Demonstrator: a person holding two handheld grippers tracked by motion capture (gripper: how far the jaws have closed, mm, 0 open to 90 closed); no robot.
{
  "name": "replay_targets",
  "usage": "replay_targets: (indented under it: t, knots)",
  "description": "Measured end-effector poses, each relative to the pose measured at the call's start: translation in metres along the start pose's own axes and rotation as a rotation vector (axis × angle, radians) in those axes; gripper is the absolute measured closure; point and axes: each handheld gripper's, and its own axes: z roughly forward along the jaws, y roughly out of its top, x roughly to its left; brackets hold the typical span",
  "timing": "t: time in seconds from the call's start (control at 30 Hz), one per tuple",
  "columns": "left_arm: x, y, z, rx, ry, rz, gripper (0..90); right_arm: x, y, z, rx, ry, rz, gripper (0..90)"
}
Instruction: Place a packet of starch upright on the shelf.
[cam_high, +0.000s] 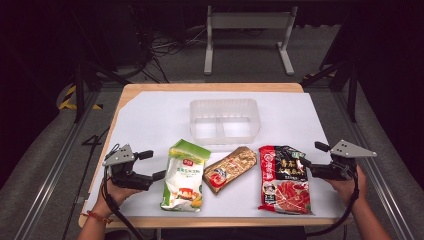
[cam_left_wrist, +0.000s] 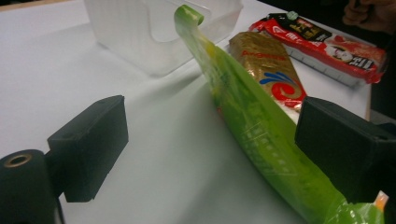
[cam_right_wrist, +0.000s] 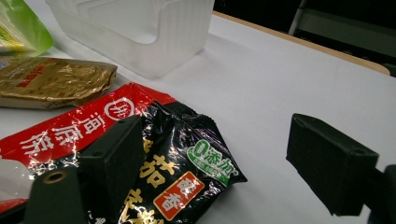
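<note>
Left gripper (cam_high: 161, 175), jaws apart, sits at 9 o'clock of the green-and-white pouch (cam_high: 184, 176), one jaw already at its edge. Right gripper (cam_high: 303, 162), jaws apart as well, hovers over the 2 o'clock corner of the red-and-black packet (cam_high: 284, 172), nothing clamped in either.

Risks, as judged: the pouch stands curled and slack in the left gripper view (cam_left_wrist: 254, 126), so closing on the thin seam may just fold it and let it slide out on the lift. Shiny film on the red-and-black packet (cam_right_wrist: 177, 158) looks slippery; pinching only the corner could leave the heavy end drooping and dragging across the white sheet (cam_high: 150, 120).

Around: gold noodle packet (cam_high: 230, 169) lies tilted between the two, close to the pouch at 3 o'clock, touching or not hard to tell; a sideways pull could nudge it. Clear plastic bin (cam_high: 225, 120) stands at 12 o'clock, well apart, with a divider inside. Near wall of the bin rises in the way of any low carry; a sagging bag may catch on its rim. Wooden table edge (cam_high: 210, 87) lies beyond it.
</note>
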Motion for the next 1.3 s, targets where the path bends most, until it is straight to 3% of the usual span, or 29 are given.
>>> replay_targets:
  t: [0.1,0.17,0.3,0.37,0.43,0.53,0.77,0.87,1.0,1.17,1.3]
  knots:
    - [0.001,0.003,0.004,0.009,-0.012,-0.009,9.4,0.0,-0.001,0.001,0.006,0.003,0.002,19.3]
    - [0.004,0.004,0.007,0.005,-0.037,-0.039,9.4,0.0,-0.001,0.002,0.012,0.004,-0.003,19.3]
    - [0.001,0.011,0.001,-0.02,-0.05,-0.009,10.2,0.001,-0.001,0.004,0.022,0.005,-0.004,19.2]
    - [0.0,0.011,0.001,-0.014,-0.045,-0.015,10.4,0.002,-0.002,0.004,0.024,0.005,-0.008,19.3]
    - [0.001,0.01,0.009,0.037,-0.024,-0.011,10.5,0.002,-0.002,0.004,0.027,0.006,-0.005,19.3]
    - [0.001,0.011,0.02,0.083,-0.032,-0.016,10.2,0.002,-0.003,0.005,0.03,0.008,0.0,19.3]
    - [0.004,0.018,0.045,0.159,-0.081,-0.024,12.4,0.003,-0.004,0.008,0.048,0.01,0.001,19.3]
    - [0.008,0.022,0.057,0.185,-0.096,-0.056,17.5,0.003,-0.005,0.009,0.054,0.012,0.001,19.3]
    - [0.013,0.029,0.069,0.188,-0.142,-0.089,26.8,0.003,-0.005,0.009,0.058,0.017,-0.001,19.4]
    - [0.016,0.033,0.071,0.176,-0.191,-0.114,49.4,0.002,-0.006,0.009,0.059,0.024,0.008,19.4]
    - [0.011,0.035,0.065,0.202,-0.116,-0.075,77.6,0.002,-0.006,0.009,0.065,0.025,0.002,19.6]
